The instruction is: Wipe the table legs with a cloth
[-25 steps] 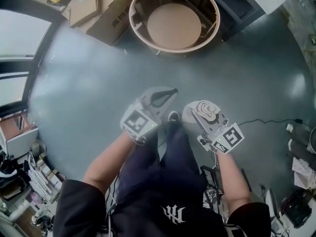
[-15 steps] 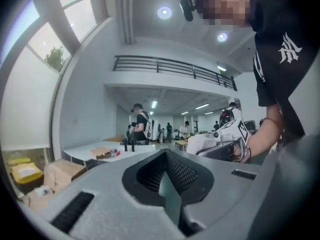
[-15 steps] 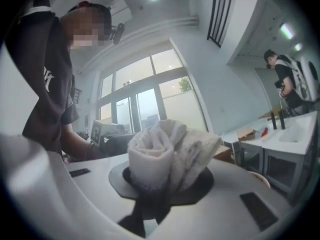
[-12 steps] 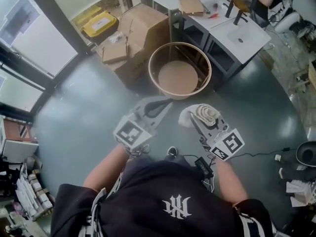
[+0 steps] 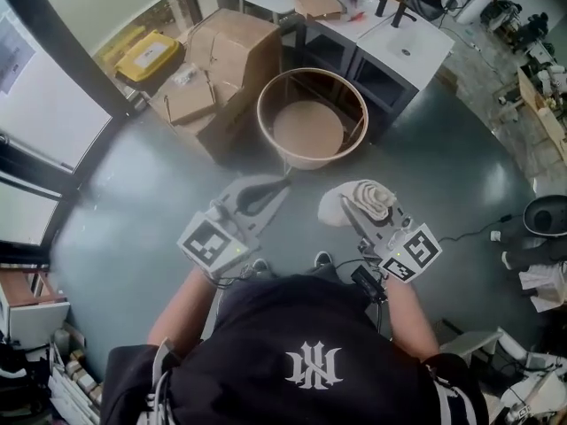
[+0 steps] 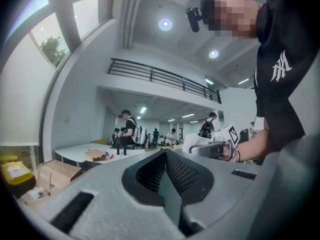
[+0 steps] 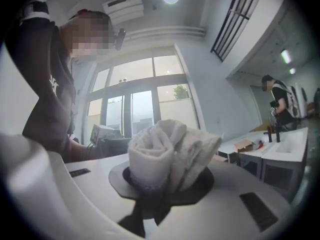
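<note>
A round wooden table [image 5: 264, 104], a ring-shaped top over a lower shelf with thin legs [image 5: 284, 159], stands on the grey floor ahead of me. Both grippers are held level at its near side, apart from it. My left gripper [image 5: 280, 184] is shut with nothing in it; in the left gripper view its jaws [image 6: 168, 183] meet. A bunched white cloth [image 5: 369, 198] sits in my right gripper [image 5: 349, 207], which is shut on it. The cloth [image 7: 167, 149] fills the middle of the right gripper view.
Cardboard boxes [image 5: 221, 56] and a yellow bin [image 5: 149, 53] lie left of the round table. White desks [image 5: 403, 42] stand behind it. A dark bin [image 5: 545, 215] and a cable [image 5: 478, 227] are on the floor at the right. People [image 6: 129, 129] stand far off.
Both grippers have come up from near the floor to a level hold, and my head has risen with them. More of the room shows. The cloth stays in the right gripper.
</note>
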### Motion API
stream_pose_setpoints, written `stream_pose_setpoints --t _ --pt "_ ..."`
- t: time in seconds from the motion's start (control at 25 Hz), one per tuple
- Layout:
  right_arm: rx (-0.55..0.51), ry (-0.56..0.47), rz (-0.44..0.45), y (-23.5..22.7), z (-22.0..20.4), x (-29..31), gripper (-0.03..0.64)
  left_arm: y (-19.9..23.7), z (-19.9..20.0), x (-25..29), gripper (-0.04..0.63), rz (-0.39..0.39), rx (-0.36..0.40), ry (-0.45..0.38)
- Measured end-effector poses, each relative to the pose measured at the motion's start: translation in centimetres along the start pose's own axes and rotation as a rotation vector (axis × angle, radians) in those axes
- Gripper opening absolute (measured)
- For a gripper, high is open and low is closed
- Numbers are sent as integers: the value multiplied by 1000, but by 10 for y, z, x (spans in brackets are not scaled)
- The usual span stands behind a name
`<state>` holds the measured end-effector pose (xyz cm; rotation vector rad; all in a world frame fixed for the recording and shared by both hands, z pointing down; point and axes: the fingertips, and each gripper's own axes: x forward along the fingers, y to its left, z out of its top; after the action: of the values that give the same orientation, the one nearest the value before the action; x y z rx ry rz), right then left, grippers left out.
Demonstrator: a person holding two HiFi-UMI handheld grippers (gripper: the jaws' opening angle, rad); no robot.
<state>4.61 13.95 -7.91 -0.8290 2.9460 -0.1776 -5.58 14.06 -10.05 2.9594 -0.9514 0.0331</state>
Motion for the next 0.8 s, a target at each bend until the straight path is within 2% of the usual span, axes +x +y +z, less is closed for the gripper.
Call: stream_pose_setpoints --t 0.16,0.32,0.4,0.52,0.56,0.6,0.64,0.72,0.8 --pt "36 19 -67 39 -13 33 81 39 -27 -57 6 -14 -56 27" --pt "73 64 -97 65 -25 44 81 53 -61 -76 6 -81 -73 54" --pt "85 76 -72 75 -26 46 81 44 -64 -75 8 -130 -77 47" --pt "97 39 13 87 -16 53 80 13 -55 -62 8 -251 -111 33" --pt "99 19 45 91 -11 55 81 1 -51 -55 30 -292 -115 38" --pt "97 4 74 95 -7 57 81 -10 -48 -50 99 -322 -102 43" --pt "90 -6 100 100 -5 60 81 -17 -47 -46 143 -337 -78 51" --pt "70 -20 140 107 -5 62 81 -23 -47 -44 143 -331 -41 74" --pt "68 -33 166 111 -7 57 81 -30 -49 -45 143 -343 -49 95"
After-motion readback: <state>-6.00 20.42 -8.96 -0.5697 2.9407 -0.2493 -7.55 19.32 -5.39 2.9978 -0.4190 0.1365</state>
